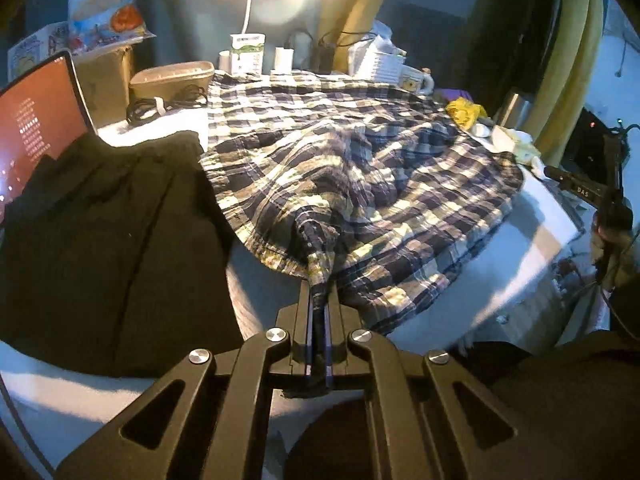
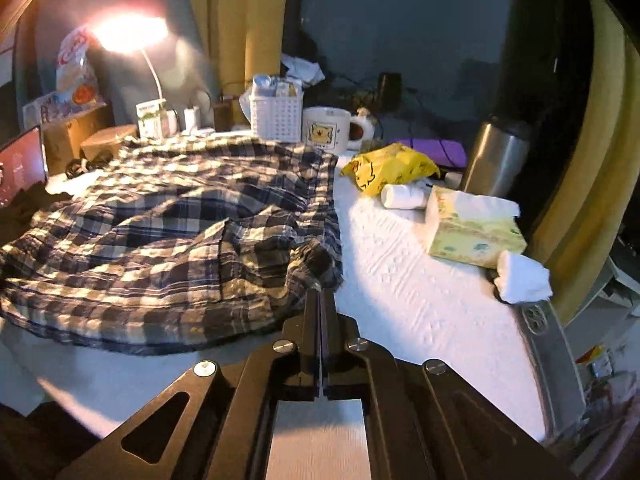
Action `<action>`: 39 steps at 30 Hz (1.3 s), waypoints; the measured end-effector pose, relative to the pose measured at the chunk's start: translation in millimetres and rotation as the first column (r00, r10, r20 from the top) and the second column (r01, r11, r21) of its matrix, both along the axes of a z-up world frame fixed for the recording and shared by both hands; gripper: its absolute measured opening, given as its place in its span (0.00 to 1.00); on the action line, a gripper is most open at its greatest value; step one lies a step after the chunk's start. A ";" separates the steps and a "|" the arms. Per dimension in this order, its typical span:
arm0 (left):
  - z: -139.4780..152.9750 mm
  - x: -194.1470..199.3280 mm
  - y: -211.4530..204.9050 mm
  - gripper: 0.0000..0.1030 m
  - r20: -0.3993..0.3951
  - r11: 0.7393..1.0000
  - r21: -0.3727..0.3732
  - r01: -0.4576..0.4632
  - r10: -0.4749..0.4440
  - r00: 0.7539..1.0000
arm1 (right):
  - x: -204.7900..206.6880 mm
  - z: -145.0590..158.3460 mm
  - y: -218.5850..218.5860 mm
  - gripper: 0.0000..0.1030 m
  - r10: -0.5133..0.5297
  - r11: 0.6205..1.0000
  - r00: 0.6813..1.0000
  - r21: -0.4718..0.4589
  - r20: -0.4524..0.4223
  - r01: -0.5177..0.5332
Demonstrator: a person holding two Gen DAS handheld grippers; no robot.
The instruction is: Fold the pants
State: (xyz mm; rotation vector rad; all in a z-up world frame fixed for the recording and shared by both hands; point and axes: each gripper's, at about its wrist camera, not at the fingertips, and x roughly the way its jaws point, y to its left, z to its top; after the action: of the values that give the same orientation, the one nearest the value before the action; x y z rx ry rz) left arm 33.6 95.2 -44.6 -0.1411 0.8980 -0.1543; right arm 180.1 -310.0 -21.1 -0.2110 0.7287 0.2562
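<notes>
Here both tongs, left [image 1: 319,292] and right [image 2: 320,294], pinch the plaid pants' [image 1: 360,168] near edge.

Hidden and cut-off parts — both wrist views

The laptop [image 1: 38,120] at nine o'clock runs off the frame edge, its screen text too small to read; the plaid pants [image 2: 160,232] hide the table beneath — their pinched edges vanish between closed fingers.

Bare tabletop [image 2: 420,300] is left open right of the pants [image 2: 168,240]. That strip is hemmed by a tissue box [image 2: 474,228], a flask [image 2: 494,160] and a yellow bag [image 2: 390,168]; the left is blocked by black cloth [image 1: 104,240].
</notes>
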 end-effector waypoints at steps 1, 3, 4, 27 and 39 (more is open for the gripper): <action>-1.2 -2.3 -1.0 0.02 -0.003 1.000 -0.002 0.006 -0.006 1.000 | -6.0 2.3 -0.7 0.00 0.006 1.000 1.000 0.007 0.005 -0.006; -4.5 -4.6 -2.4 0.03 -0.008 1.000 -0.003 0.018 -0.018 1.000 | -10.4 2.3 -0.7 0.00 0.013 1.000 1.000 0.006 0.019 -0.013; -6.2 -4.7 -2.7 0.03 -0.009 1.000 -0.001 0.019 -0.019 1.000 | -9.2 0.5 -1.4 0.00 0.008 1.000 1.000 0.001 0.024 -0.008; -13.4 -1.4 0.6 0.02 0.005 1.000 -0.008 0.001 -0.001 1.000 | 60.1 -48.9 21.1 0.09 0.065 0.996 0.995 -0.063 -0.076 -0.070; -32.3 -14.7 4.5 0.03 -0.066 0.998 0.004 0.061 -0.060 0.996 | -12.0 -43.6 -12.5 0.08 -0.021 0.999 0.994 -0.036 -0.107 0.018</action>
State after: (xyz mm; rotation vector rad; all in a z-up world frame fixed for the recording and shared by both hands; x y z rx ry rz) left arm 18.9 99.7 -76.9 -0.1144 0.9691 -0.2044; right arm 168.1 -322.5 -64.7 -0.2245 0.8417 0.2377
